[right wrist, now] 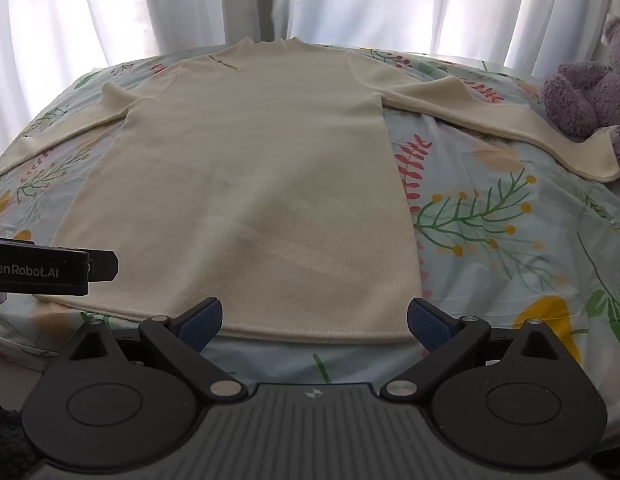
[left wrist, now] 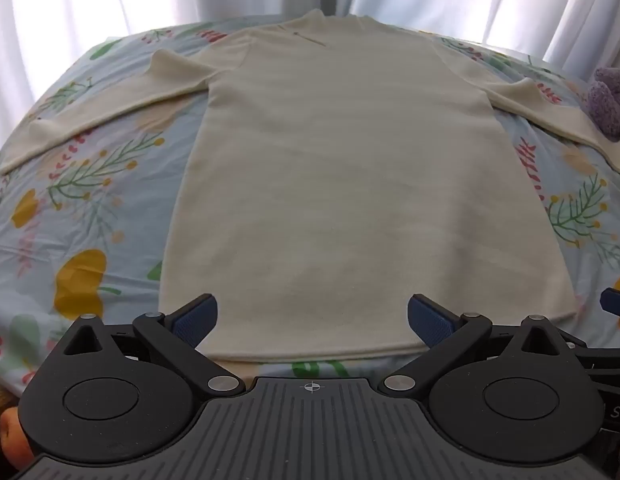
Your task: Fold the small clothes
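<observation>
While the cream sweater [left wrist: 350, 184] lies flat on the floral bedsheet [left wrist: 82, 216], folding appears not yet begun. The left gripper [left wrist: 312, 322] and right gripper [right wrist: 314, 322] hover spread and empty at its hem. Likely next: pinch a sleeve. Its long axis runs away, collar toward the curtains [right wrist: 350, 0].

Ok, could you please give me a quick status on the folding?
Left gripper open, right gripper open, both at hem. Cream sweater flat, unfolded, sleeves out. Purple plush toy touching right sleeve cuff.
</observation>
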Motion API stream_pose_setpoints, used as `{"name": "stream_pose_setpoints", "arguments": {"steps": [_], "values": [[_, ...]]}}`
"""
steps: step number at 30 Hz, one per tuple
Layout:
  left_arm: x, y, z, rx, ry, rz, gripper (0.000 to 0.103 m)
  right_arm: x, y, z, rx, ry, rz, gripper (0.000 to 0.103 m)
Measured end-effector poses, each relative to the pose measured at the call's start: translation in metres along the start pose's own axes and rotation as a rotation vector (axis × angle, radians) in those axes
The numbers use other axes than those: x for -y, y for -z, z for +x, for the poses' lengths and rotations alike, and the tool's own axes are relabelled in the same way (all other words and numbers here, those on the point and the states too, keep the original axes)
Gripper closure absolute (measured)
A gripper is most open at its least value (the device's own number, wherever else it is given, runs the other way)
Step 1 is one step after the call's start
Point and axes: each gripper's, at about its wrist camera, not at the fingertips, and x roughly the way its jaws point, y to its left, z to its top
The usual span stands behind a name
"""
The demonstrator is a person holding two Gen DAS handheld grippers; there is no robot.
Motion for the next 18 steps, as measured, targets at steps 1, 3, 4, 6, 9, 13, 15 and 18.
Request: {"name": "stream_pose_setpoints", "arguments": {"steps": [1, 3, 4, 6, 9, 13, 15, 18], "values": [[-0.0001, 0.0002, 0.0001, 0.000, 0.000, 0.000, 0.000, -0.0002, -0.0002, 0.0003, -0.001, 0.001, -0.001, 0.004], [0.0001, 0.0008, 0.0006, -0.002, -0.005, 0.003, 0.000, -0.0005, -0.0005, 0.0008, -0.003, 0.002, -0.001, 0.004], [0.0023, 0.0023, 0.0028, -0.005, -0.009, 0.005, 0.000, -0.0005, -0.0006, 0.0008, -0.002, 0.004, 0.001, 0.004], [0.0013, 0.0030, 0.0043, -0.009, -0.011, 0.001, 0.000, -0.0004, -0.0007, 0.0006, 0.001, 0.004, 0.006, 0.004], [0.0030, 0.0044, 0.0037, -0.010, -0.009, -0.002, 0.000, -0.0010, 0.0000, -0.0013, 0.003, 0.005, 0.006, 0.004], [0.0007, 0.0006, 0.0057, -0.021, -0.005, -0.006, 0.000, -0.0008, 0.0015, 0.0036, 0.000, 0.002, -0.005, 0.004], [0.0002, 0.0006, 0.0057, -0.020, -0.004, -0.008, 0.000, -0.0016, 0.0024, 0.0037, 0.001, 0.001, -0.008, 0.004], [-0.0002, 0.0007, 0.0062, -0.020, -0.005, -0.009, 0.000, -0.0035, -0.0018, 0.0041, -0.003, 0.001, -0.010, 0.004]]}}
